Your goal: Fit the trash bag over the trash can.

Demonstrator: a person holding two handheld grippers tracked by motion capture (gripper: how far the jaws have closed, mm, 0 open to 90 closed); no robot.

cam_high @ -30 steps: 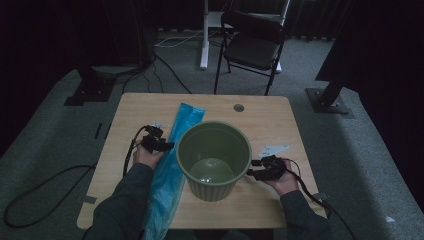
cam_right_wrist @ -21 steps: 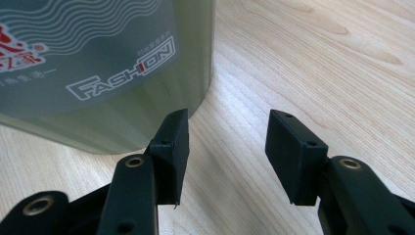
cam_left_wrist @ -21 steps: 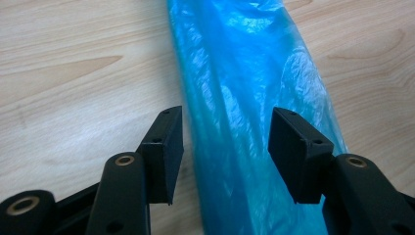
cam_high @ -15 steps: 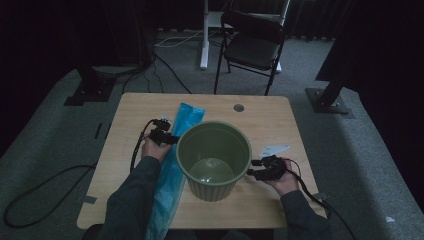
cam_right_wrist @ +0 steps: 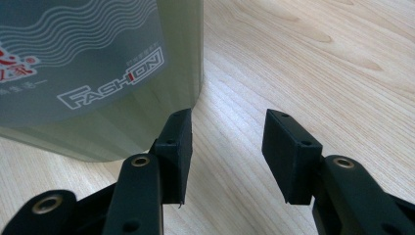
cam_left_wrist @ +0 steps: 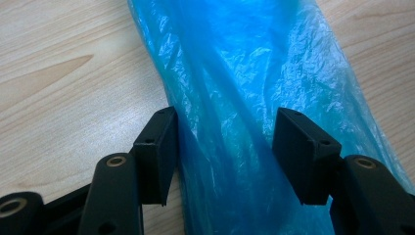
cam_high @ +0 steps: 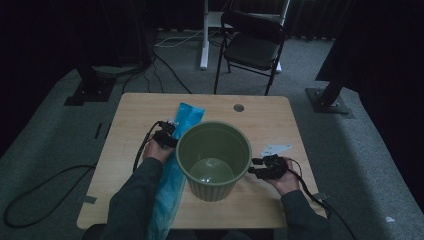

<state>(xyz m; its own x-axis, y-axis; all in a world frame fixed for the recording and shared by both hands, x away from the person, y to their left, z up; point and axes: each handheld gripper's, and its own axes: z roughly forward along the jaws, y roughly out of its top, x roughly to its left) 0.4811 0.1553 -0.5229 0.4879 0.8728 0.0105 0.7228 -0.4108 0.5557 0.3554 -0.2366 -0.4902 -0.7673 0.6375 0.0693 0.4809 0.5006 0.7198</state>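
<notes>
A green plastic bin (cam_high: 212, 187) stands upright in the middle of the wooden table (cam_high: 135, 115). A long blue plastic bag (cam_high: 187, 117) lies along the bin's left side. My left gripper (cam_high: 170, 138) is at the bag. In the left gripper view its jaws (cam_left_wrist: 225, 147) stand wide on either side of the crinkled bag (cam_left_wrist: 235, 73), having just been opening, and do not squeeze it. My right gripper (cam_high: 255, 170) rests low beside the bin's right wall. In the right gripper view the right gripper (cam_right_wrist: 227, 147) has been closing slightly on bare wood, with the bin (cam_right_wrist: 98, 73) just outside one jaw.
A white card (cam_high: 275, 149) lies on the table behind the right hand. A round cable hole (cam_high: 238, 107) sits near the far edge. Beyond the table stand a black folding chair (cam_high: 252, 47) and stand bases on grey carpet. Cables trail off to the left.
The left hand has shifted right, toward the bag and the bin. The right hand and the bin have stayed put.
</notes>
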